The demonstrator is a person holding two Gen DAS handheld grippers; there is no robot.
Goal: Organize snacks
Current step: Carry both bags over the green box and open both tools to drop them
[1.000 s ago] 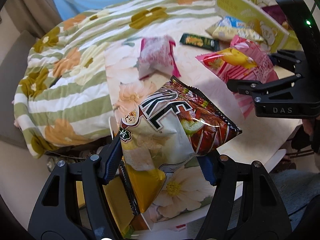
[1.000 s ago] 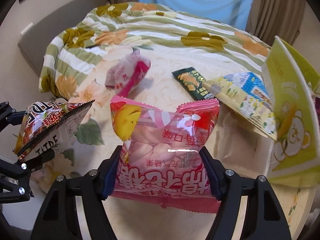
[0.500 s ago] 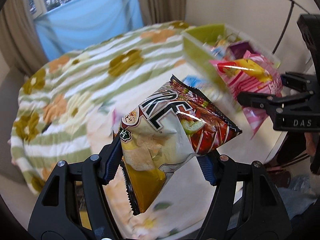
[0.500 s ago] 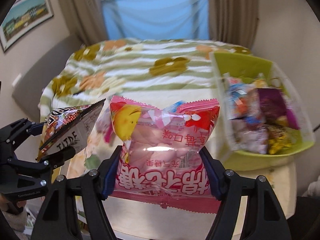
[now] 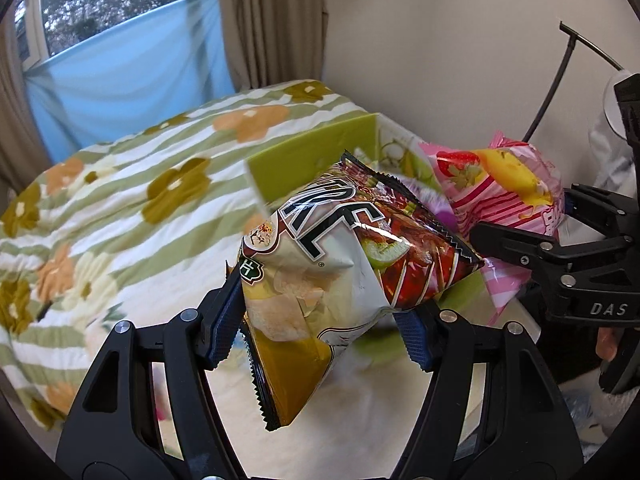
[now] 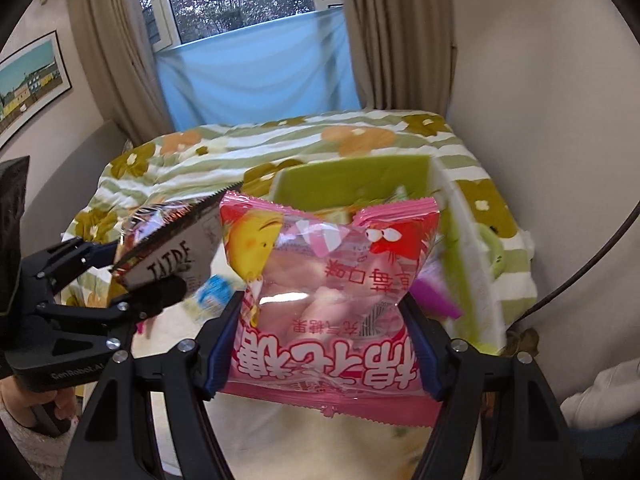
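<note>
**A:** How do the bags sit?

**B:** The left gripper (image 5: pixel 320 320) has its jaws clenched on the chip bag (image 5: pixel 340 272), whose long axis tilts up to the right. The right gripper (image 6: pixel 324 344) grasps the pink marshmallow bag (image 6: pixel 324 280) upright. Both are in the air, near the green box (image 6: pixel 352 176).

**A:** And the room?

**B:** A flowered quilt (image 5: pixel 120 200), a blue sheet (image 6: pixel 256 76) under the window, and curtains. The box contents are blurred, and the worktop (image 6: pixel 304 444) is mostly hidden.

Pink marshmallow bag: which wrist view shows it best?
The right wrist view: the pink marshmallow bag fills the centre, print legible, clamped in the right gripper. The left wrist view shows it sideways at the right edge, partly hidden.
</note>
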